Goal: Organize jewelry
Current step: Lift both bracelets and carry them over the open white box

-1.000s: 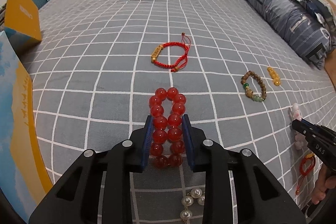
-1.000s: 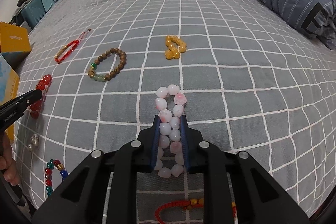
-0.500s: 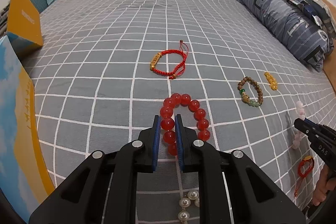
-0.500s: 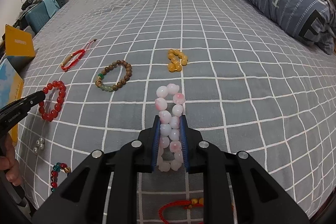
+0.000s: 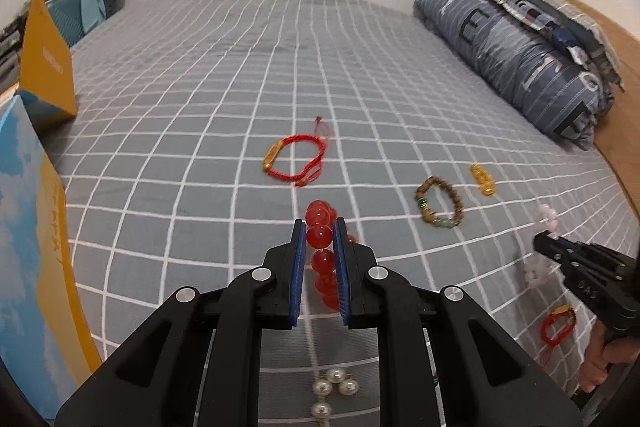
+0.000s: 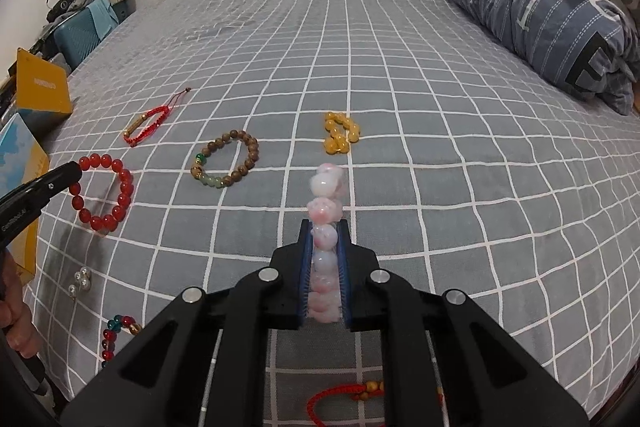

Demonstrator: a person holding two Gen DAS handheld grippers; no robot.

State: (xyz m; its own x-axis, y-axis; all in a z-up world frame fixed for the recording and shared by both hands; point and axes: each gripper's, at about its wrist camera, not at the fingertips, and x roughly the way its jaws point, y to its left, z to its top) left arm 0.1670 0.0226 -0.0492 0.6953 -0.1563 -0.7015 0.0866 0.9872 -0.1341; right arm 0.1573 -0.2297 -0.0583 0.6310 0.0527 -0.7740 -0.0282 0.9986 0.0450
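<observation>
Left claw [image 5: 319, 237] clamps red bead bracelet [image 5: 320, 237]; right claw [image 6: 325, 239] just closed on pink bracelet [image 6: 325, 215] (both over checked bedspread [image 6: 400, 107]).

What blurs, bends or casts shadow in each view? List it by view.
Left wrist view: fisheye bows the bedspread grid, dark vignette corners, pink bead bracelet smeared at the right edge. Right wrist view: same bowing, pink beads soft-edged near the lens, soft shadow under the red bead bracelet; no glare.
</observation>
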